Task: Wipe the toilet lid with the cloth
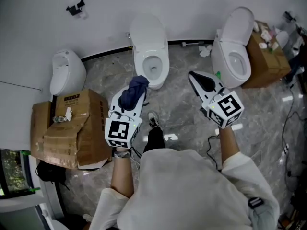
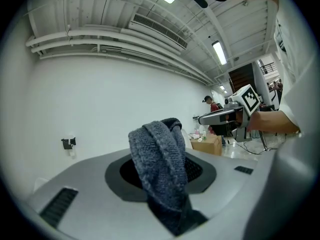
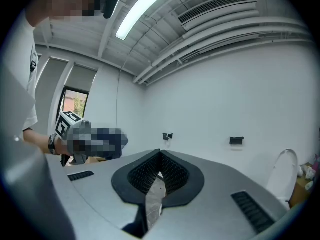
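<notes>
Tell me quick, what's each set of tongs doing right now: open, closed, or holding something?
Left tongs: closed on the dark blue cloth.
Right tongs: closed, nothing held.

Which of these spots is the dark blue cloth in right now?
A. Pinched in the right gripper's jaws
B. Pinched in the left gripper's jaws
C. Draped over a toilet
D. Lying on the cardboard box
B: the left gripper view shows the cloth clamped between the jaws of the left gripper, bunched up above them, while the right gripper has its jaws shut with nothing in them.
</notes>
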Demonstrator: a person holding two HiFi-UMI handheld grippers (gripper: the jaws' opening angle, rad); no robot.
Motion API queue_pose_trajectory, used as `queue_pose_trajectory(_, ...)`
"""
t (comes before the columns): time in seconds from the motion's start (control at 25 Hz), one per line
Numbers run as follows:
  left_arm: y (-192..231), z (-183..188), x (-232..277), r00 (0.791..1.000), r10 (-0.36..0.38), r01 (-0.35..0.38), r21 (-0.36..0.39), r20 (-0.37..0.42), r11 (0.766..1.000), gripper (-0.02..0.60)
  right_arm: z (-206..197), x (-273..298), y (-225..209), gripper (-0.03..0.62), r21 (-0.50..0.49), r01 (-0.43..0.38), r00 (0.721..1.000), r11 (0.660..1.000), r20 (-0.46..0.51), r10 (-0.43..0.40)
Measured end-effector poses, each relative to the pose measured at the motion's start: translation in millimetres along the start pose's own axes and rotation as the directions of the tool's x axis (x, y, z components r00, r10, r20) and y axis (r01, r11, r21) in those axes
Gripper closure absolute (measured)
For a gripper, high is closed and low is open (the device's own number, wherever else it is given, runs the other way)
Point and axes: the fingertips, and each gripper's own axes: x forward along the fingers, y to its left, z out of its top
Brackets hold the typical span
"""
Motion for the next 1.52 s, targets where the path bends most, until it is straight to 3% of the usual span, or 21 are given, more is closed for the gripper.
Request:
queue_pose_trajectory(0.56, 141.9, -26.6, 143.8, 0.997, -0.068, 0.067, -0.043, -0.024, 0.997, 0.446, -1.0, 172.4, -107.7, 0.566, -0.015, 0.089, 0.996, 0.996, -0.008, -0.09)
queue_pose_trajectory(0.8, 204.3, -36.1, 194.5, 0.998, -0.054, 0.052, -0.086, -0.023, 0.995, 0.446, -5.8, 241.0, -144.4, 0.566, 0.0, 0.101, 0.995, 0.995, -0.028, -0.101)
queue_pose_trajectory(1.08, 255.5, -55.4, 243.5, 0.994, -0.094, 0.088, -0.097, -0.052, 0.991, 0.446, -16.1, 310.1, -174.4, 0.566, -0.001, 0.116, 0.991, 0.993, -0.06, -0.116)
queue_pose_trajectory(1.28, 289.3, -73.4, 272.9, 0.995, -0.081, 0.072, -0.121, -0.065, 0.99, 0.445, -24.3, 348.6, -184.6, 0.566, -0.021, 0.114, 0.991, 0.993, -0.067, -0.116)
queue_pose_trajectory(1.52, 320.8, -96.5, 298.1, 0.996, 0.008, -0.02, -0.135, -0.088, 0.991, 0.442, -46.0, 365.5, -198.7, 0.565, 0.0, 0.153, 0.981, 0.988, -0.124, -0.152)
